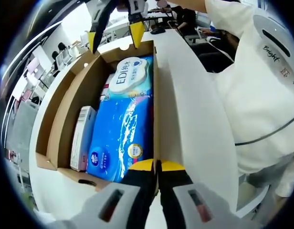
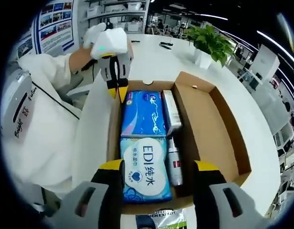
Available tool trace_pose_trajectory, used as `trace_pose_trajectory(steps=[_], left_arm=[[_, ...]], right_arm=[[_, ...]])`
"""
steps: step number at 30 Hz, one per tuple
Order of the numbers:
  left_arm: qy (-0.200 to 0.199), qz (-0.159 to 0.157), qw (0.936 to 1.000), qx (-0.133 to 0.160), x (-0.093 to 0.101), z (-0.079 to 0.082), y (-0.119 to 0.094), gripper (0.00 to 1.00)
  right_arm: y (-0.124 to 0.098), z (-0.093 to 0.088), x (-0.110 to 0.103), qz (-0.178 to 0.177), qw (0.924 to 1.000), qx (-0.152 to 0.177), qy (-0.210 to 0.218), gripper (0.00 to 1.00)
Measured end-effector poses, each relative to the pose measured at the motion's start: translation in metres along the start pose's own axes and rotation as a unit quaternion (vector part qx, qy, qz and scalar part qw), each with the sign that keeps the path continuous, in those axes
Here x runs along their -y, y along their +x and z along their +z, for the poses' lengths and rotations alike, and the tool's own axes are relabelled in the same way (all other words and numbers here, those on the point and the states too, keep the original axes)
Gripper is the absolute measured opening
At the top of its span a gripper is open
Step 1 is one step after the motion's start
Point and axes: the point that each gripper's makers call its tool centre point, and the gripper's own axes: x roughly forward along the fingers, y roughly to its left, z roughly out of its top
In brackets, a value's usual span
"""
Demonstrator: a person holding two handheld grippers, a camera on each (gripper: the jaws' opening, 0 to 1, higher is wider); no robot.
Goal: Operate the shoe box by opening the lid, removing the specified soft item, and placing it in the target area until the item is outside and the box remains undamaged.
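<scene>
Spreading under everything, a white table (image 2: 261, 124) is seen carrying the open shoe box (image 2: 223, 119) of brown cardboard. A person in a white jacket (image 2: 37, 124) is seen beside the box in both views. The box's pale lid (image 1: 190, 114) is seen folded back on the person's side, lying beside the box wall.

Inside the box, a blue soft pack (image 1: 123, 138) is laid flat along the wall nearest the lid, and a wipes pack marked "EDI" (image 2: 146, 174) is set end to end with it, touching it. Between these packs and the bare part of the box floor, a slim white carton (image 1: 82, 138) and a small bottle (image 2: 173, 164) are lined up, the bottle lying beside the wipes pack.

The left gripper (image 1: 156, 167) is seen at one end of the box by the blue pack, its yellow-tipped fingers (image 2: 119, 90) pressed together with nothing between them. The right gripper (image 2: 159, 167) is held at the opposite end over the wipes pack, its fingers (image 1: 136, 33) spread wide and empty.

A potted plant (image 2: 209, 43) is placed farther along the table, well apart from the box.
</scene>
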Motion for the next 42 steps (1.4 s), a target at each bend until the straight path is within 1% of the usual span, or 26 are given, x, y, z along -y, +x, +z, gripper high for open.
trace_pose_trajectory(steps=[3, 5, 10, 16, 19, 21, 22, 24, 25, 27, 31, 35, 39, 42], left_arm=[[0.0, -0.001, 1.0, 0.001, 0.0, 0.0, 0.0, 0.02], [0.0, -0.001, 1.0, 0.0, 0.0, 0.0, 0.0, 0.02], [0.0, 0.0, 1.0, 0.001, 0.0, 0.0, 0.0, 0.02], [-0.001, 0.0, 1.0, 0.0, 0.0, 0.0, 0.0, 0.02], [-0.001, 0.0, 1.0, 0.0, 0.0, 0.0, 0.0, 0.02], [-0.001, 0.001, 1.0, 0.001, 0.0, 0.0, 0.0, 0.02], [-0.001, 0.001, 1.0, 0.001, 0.0, 0.0, 0.0, 0.02], [-0.001, 0.001, 1.0, 0.002, 0.0, 0.0, 0.0, 0.02], [-0.001, 0.001, 1.0, 0.002, 0.0, 0.0, 0.0, 0.02], [-0.001, 0.0, 1.0, 0.001, 0.001, 0.0, 0.0, 0.02], [-0.002, 0.0, 1.0, 0.002, 0.0, 0.0, 0.0, 0.02], [-0.001, 0.001, 1.0, 0.002, 0.0, 0.0, 0.0, 0.02], [-0.002, 0.001, 1.0, 0.002, 0.0, 0.001, 0.0, 0.02], [-0.002, 0.002, 1.0, 0.004, 0.0, 0.001, 0.0, 0.02]], right_arm=[[0.005, -0.003, -0.001, 0.009, 0.9999, -0.009, 0.001, 0.57], [0.008, -0.006, 0.002, 0.007, 0.9998, -0.017, 0.0, 0.57], [0.011, -0.006, 0.0, 0.021, 0.9996, -0.02, 0.001, 0.57], [0.011, -0.003, -0.002, 0.031, 0.9993, -0.021, -0.003, 0.58], [0.013, -0.006, -0.001, 0.03, 0.999, -0.031, -0.012, 0.58], [0.014, -0.006, -0.001, 0.032, 0.9989, -0.032, -0.011, 0.57], [0.015, -0.005, -0.003, 0.04, 0.9986, -0.029, -0.02, 0.57], [0.019, -0.009, -0.003, 0.039, 0.9983, -0.039, -0.018, 0.56], [0.02, -0.009, -0.003, 0.039, 0.9983, -0.039, -0.019, 0.56], [0.024, -0.012, -0.006, 0.049, 0.9978, -0.044, -0.011, 0.56], [0.031, -0.014, -0.012, 0.06, 0.9969, -0.05, -0.011, 0.58], [0.038, -0.018, -0.016, 0.081, 0.9945, -0.065, -0.014, 0.59], [0.046, -0.022, -0.02, 0.104, 0.9912, -0.081, 0.003, 0.62], [0.052, -0.027, -0.024, 0.112, 0.9893, -0.093, -0.006, 0.64]])
